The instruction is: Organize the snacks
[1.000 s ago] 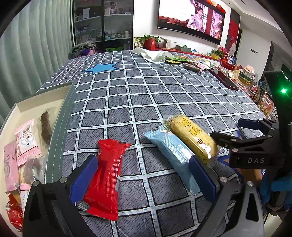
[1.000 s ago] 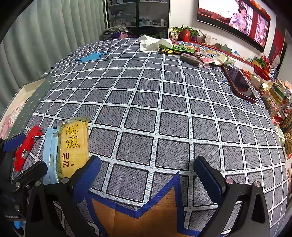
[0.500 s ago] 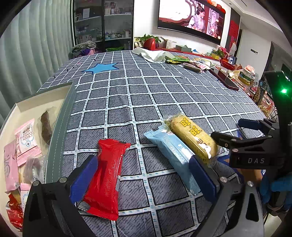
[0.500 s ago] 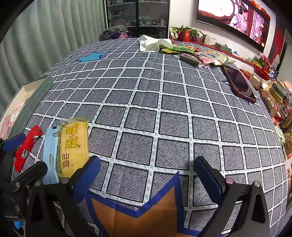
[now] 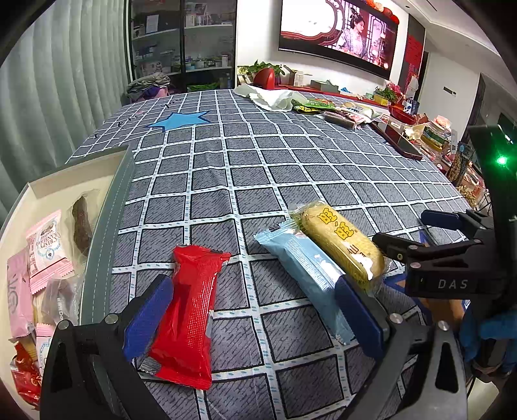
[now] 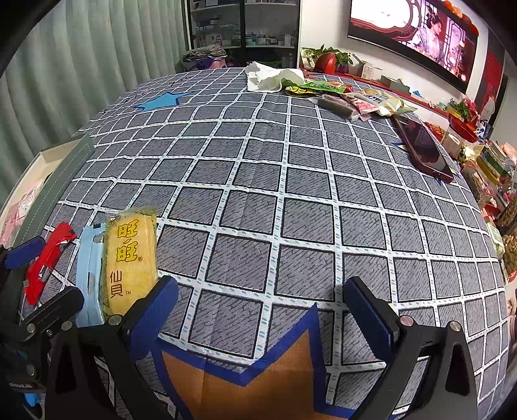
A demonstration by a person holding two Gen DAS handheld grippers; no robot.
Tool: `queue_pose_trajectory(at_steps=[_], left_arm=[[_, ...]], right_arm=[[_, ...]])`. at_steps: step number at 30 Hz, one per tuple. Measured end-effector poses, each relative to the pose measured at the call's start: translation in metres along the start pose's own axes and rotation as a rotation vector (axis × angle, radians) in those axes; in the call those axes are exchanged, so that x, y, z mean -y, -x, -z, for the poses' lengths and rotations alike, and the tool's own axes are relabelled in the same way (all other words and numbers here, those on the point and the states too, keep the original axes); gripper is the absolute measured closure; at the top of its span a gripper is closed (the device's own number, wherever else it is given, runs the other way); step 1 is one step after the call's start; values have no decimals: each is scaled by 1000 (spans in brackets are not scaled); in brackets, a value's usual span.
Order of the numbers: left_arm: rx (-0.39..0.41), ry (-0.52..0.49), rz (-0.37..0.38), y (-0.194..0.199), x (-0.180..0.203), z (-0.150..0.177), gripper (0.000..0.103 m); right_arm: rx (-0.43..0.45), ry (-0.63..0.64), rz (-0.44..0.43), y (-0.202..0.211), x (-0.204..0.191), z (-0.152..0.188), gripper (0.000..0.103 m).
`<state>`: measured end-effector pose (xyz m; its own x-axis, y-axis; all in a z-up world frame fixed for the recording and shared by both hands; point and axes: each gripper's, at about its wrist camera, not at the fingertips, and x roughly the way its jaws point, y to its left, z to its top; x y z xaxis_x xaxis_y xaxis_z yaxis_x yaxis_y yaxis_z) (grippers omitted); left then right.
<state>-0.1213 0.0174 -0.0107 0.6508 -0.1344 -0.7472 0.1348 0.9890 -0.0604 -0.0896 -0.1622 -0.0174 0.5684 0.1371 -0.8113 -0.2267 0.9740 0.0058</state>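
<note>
Checked grey tablecloth (image 5: 258,168) covering a table, a television (image 5: 339,29) on the far wall. Near the cloth's front edge lie a red packet (image 5: 190,310), a blue packet (image 5: 307,274) and a yellow rice-cracker packet (image 5: 342,242), the last two touching. Snack box (image 5: 106,206) at the left edge. Left gripper (image 5: 252,316) and right gripper (image 6: 258,316) both spread, holding nothing.

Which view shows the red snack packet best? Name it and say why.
Left wrist view: the red snack packet lies whole on the checked cloth between the open left tongs. The right wrist view catches only a foreshortened sliver at its left edge, partly hidden.
</note>
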Motion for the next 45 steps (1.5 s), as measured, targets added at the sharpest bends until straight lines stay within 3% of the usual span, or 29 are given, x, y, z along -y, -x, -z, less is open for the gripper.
queue_pose_trajectory(at_steps=[9,14,18,27,31,33,36,41,45], left_arm=[[-1,1,2,0,0,0,2],[-6,26,41,17,-8,4,2],[-40,34,71,21,-16,-2,2],[-128,118,82,18,-32,-1,2],[-125,112,62,17,-34,-5,2],[-125,106,51,18,-33,-9,2],[-112,86,64,24,-27,-11,2],[-127,12,-25,18,-15,-15,2],[-221,30,-55,-6,-23,-15,2]], right_arm=[[-11,6,-5,0,0,-1,0],[-123,12,-28,-2,4,-14,0],[-135,-6,-105,12,6,-18,0],[-203,120,-130,-9,-54,-31,0],[-211,163,-83,-16,-72,-33,4],[-200,152,-70,-14,-69,-36,14],[-175,129,-47,-5,-58,-41,66],[-174,57,-63,3,-26,-31,66],[-174,37,-67,15,-10,-19,65]])
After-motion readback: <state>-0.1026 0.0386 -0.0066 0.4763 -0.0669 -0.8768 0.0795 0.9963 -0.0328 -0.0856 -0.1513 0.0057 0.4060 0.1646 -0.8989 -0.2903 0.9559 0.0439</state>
